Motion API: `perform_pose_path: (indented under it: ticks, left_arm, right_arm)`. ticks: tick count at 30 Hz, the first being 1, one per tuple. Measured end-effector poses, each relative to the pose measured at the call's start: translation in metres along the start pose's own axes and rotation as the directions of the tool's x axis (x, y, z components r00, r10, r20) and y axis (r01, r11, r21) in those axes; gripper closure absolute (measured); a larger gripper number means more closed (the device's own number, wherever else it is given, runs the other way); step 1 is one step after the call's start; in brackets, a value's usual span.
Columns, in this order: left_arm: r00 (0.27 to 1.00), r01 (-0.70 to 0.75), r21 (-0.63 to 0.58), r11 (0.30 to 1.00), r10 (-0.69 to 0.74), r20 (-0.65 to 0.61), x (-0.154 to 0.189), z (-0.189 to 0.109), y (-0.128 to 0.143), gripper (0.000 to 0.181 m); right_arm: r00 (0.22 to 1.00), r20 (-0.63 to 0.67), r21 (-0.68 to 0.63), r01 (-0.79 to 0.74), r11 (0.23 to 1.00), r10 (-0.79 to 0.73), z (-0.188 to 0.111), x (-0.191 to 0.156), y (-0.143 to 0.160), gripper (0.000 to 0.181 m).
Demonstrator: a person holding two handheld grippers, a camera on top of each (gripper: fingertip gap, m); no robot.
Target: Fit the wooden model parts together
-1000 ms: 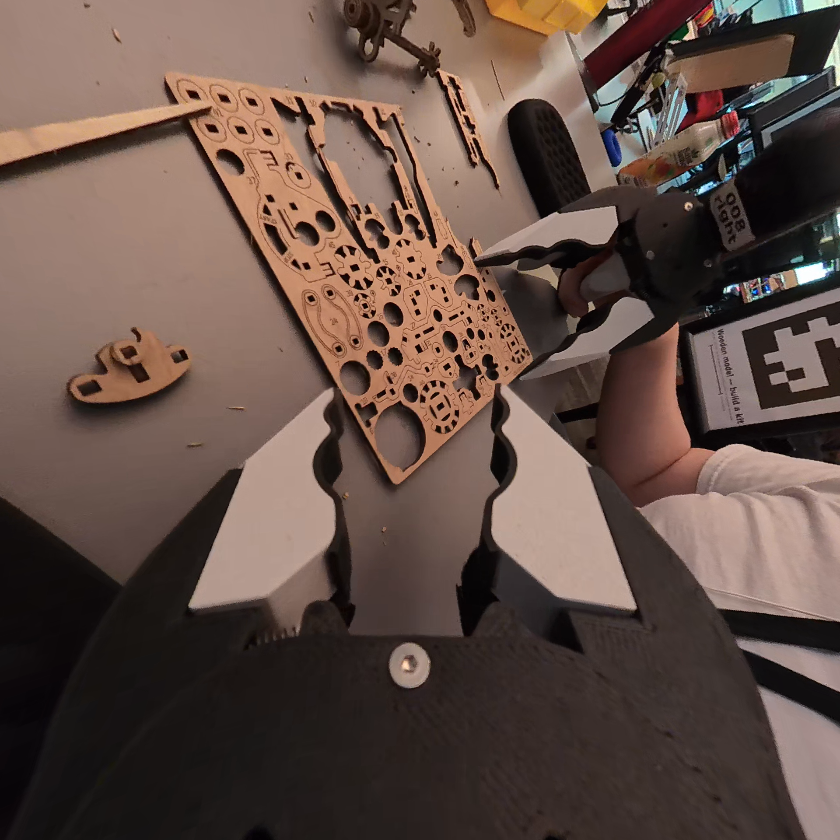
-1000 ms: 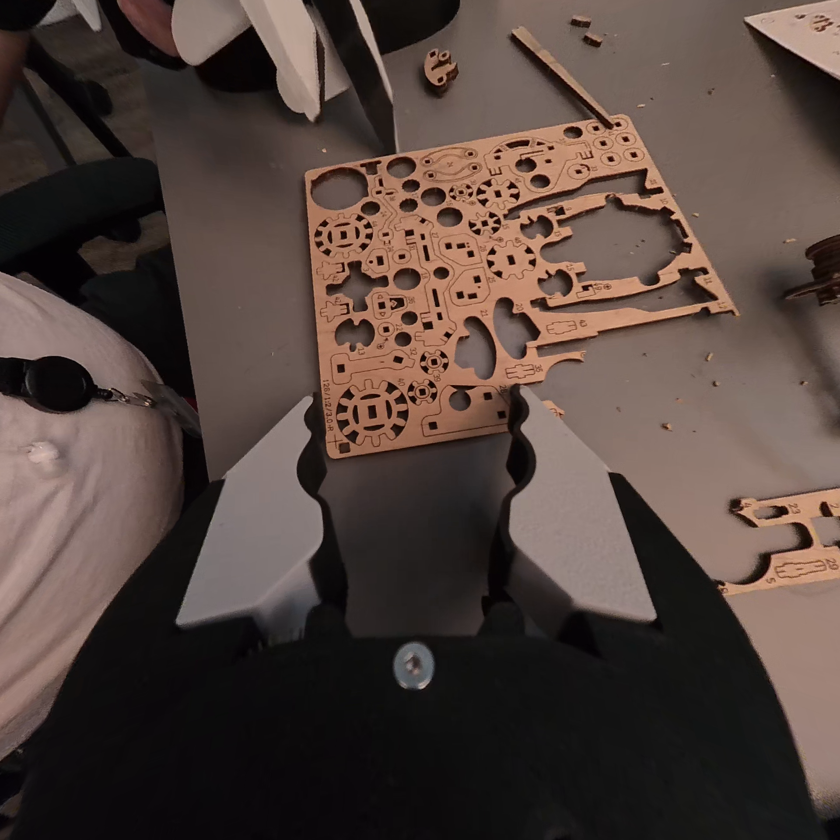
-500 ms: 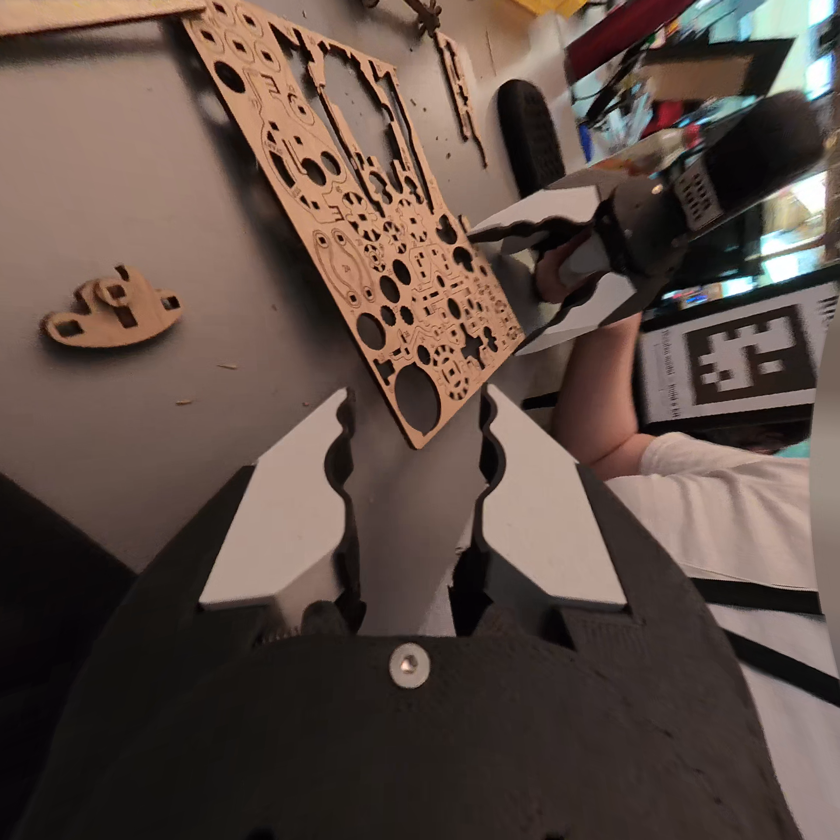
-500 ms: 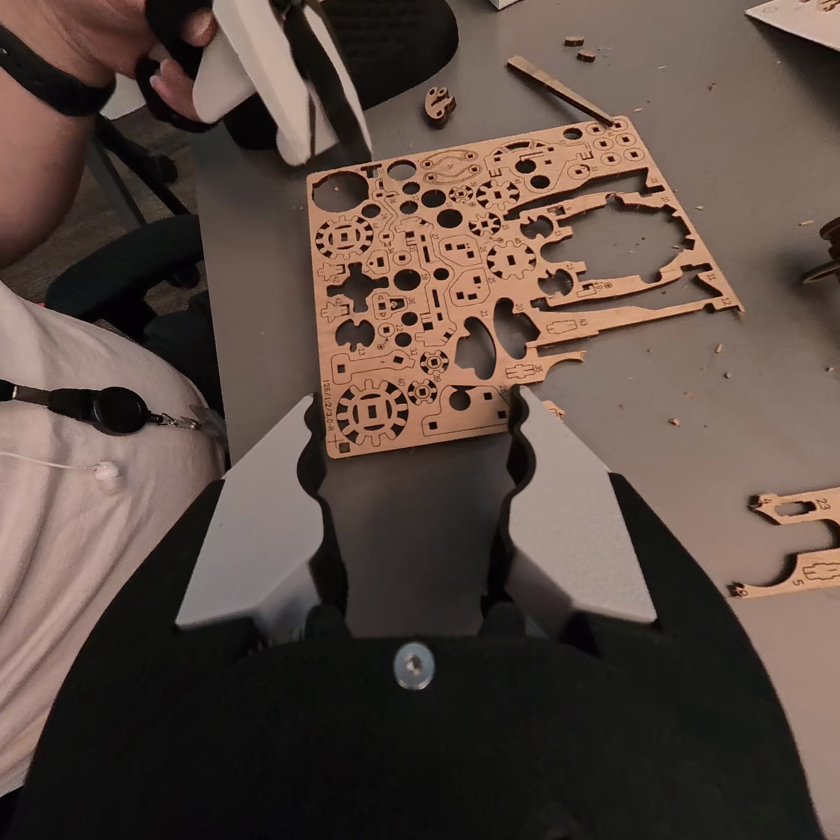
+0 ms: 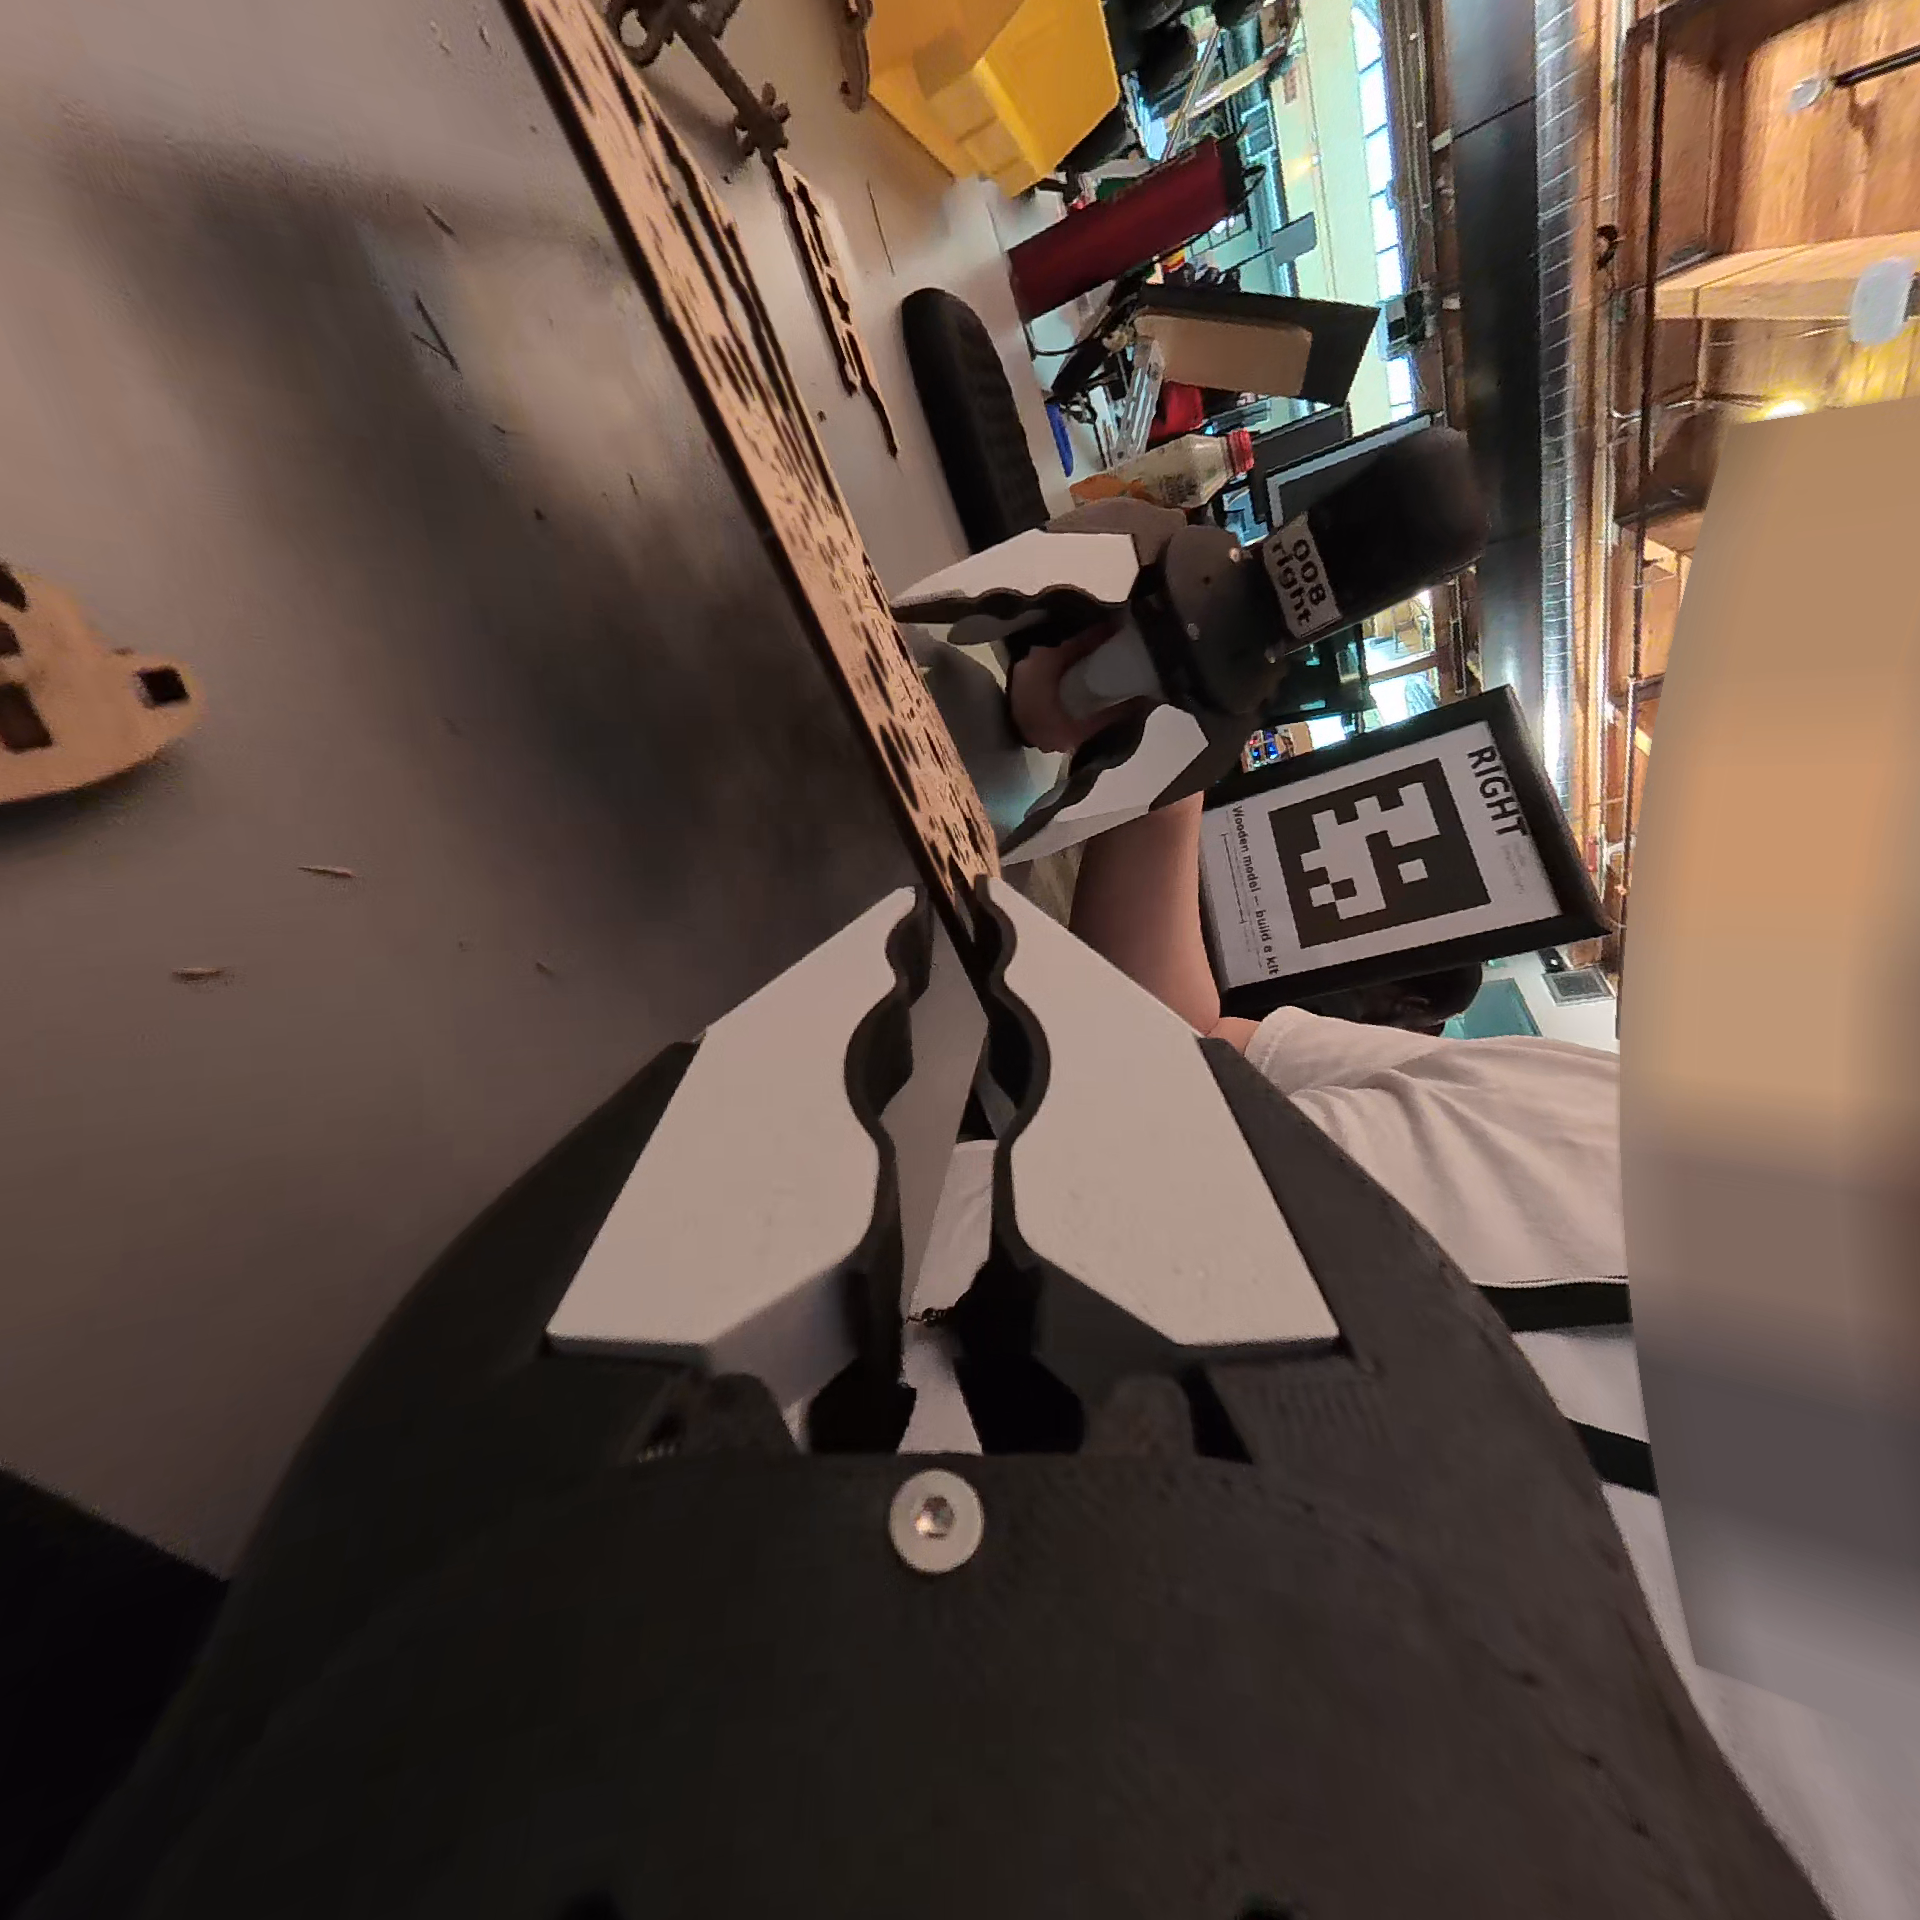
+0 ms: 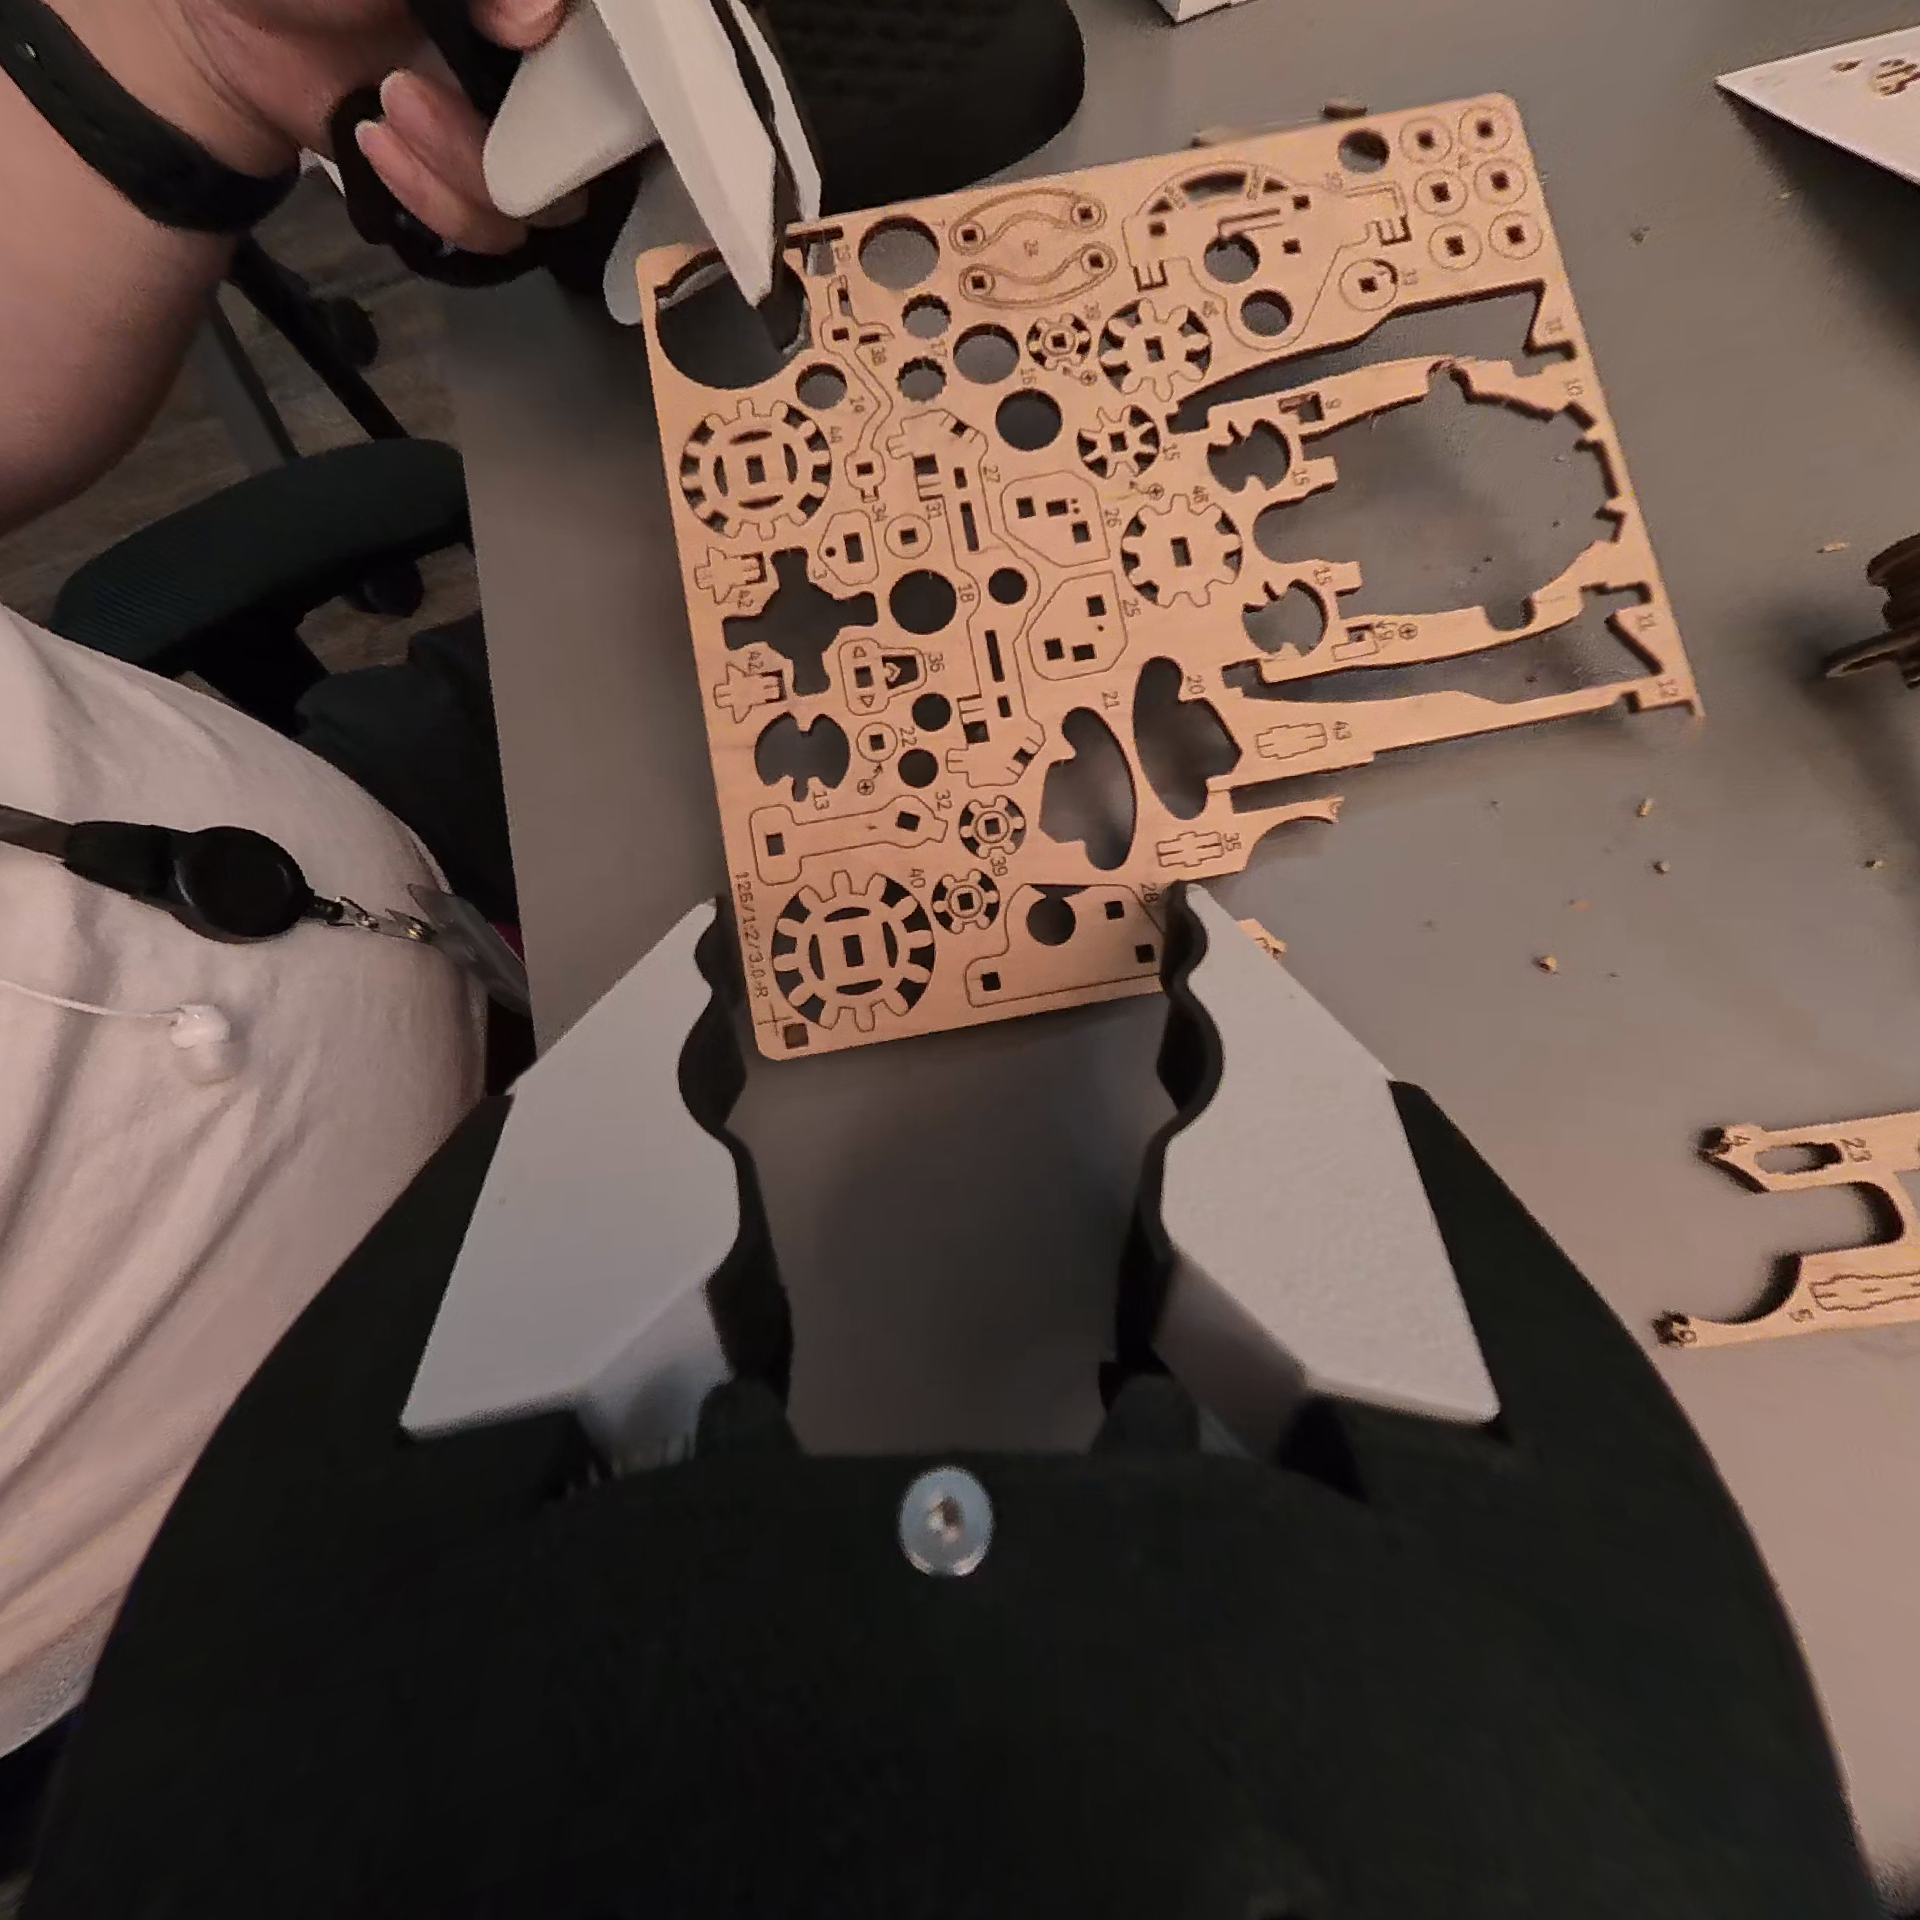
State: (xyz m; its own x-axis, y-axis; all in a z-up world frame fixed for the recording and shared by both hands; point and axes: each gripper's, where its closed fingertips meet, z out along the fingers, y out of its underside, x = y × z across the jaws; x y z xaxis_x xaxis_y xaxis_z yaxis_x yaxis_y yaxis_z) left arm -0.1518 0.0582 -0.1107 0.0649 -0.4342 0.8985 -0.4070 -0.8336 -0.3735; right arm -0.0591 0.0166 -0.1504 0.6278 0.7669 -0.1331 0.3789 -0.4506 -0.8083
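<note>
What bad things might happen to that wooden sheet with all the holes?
1. The left gripper pinches the wooden sheet only at one corner, so the thin, much cut-out sheet might bend or crack there.
2. With so small a hold, the sheet might slip out and drop onto the grey table.
3. The right gripper is open with its fingers either side of the near edge; closing carelessly might snap a gear still in the sheet.
</note>
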Motion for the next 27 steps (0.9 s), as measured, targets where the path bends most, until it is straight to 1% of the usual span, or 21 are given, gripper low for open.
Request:
perform_pose_path:
  ticks: [3, 6, 8, 10, 12, 13, 15, 18, 20, 23, 27]
  left_arm:
    - [1.0, -0.023, -0.016, 1.0, 0.023, 0.0, 0.001, 0.001, 0.005, 0.178]
    - [0.994, -0.099, -0.028, 0.995, 0.1, 0.034, 0.001, 0.002, 0.007, 0.18]
    - [0.984, -0.172, -0.038, 0.984, 0.173, 0.043, 0.005, 0.002, 0.009, 0.18]
    - [0.965, -0.249, -0.053, 0.967, 0.252, 0.071, 0.006, 0.002, 0.011, 0.18]
    - [0.94, -0.319, -0.071, 0.945, 0.325, 0.105, 0.005, 0.002, 0.013, 0.18]
    - [0.929, -0.347, -0.077, 0.935, 0.354, 0.107, 0.007, 0.003, 0.014, 0.18]
    - [0.92, -0.364, -0.092, 0.927, 0.373, 0.116, 0.006, 0.002, 0.015, 0.181]
    - [0.925, -0.364, -0.088, 0.927, 0.371, 0.08, 0.01, 0.003, 0.017, 0.181]
    - [0.919, -0.373, -0.089, 0.924, 0.381, 0.105, 0.006, 0.002, 0.017, 0.181]
    - [0.912, -0.383, -0.098, 0.919, 0.393, 0.12, 0.003, 0.002, 0.018, 0.181]
    - [0.907, -0.398, -0.097, 0.912, 0.408, 0.107, 0.006, 0.003, 0.019, 0.181]
  right_arm:
    - [1.0, -0.019, -0.009, 0.021, 1.0, -0.021, 0.0, 0.0, 0.002, 0.1]
    - [0.998, -0.046, 0.02, 0.031, 0.999, -0.03, -0.003, 0.0, -0.001, 0.1]
    - [0.999, -0.047, 0.096, 0.009, 0.995, -0.005, -0.011, 0.0, -0.01, 0.1]
    - [0.997, -0.02, 0.208, -0.065, 0.976, 0.071, -0.021, 0.0, -0.022, 0.103]
    - [0.988, 0.021, 0.306, -0.152, 0.94, 0.153, -0.031, 0.004, -0.032, 0.114]
    - [0.981, 0.034, 0.346, -0.191, 0.918, 0.191, -0.035, 0.008, -0.036, 0.111]
    - [0.97, 0.031, 0.422, -0.232, 0.876, 0.241, -0.045, 0.018, -0.042, 0.096]
    - [0.958, 0.053, 0.503, -0.271, 0.821, 0.283, -0.058, 0.027, -0.047, 0.1]
    - [0.943, 0.058, 0.533, -0.307, 0.789, 0.327, -0.063, 0.035, -0.047, 0.1]
    - [0.926, 0.115, 0.553, -0.361, 0.751, 0.36, -0.064, 0.037, -0.05, 0.103]
    - [0.903, 0.168, 0.525, -0.421, 0.74, 0.395, -0.053, 0.038, -0.053, 0.103]
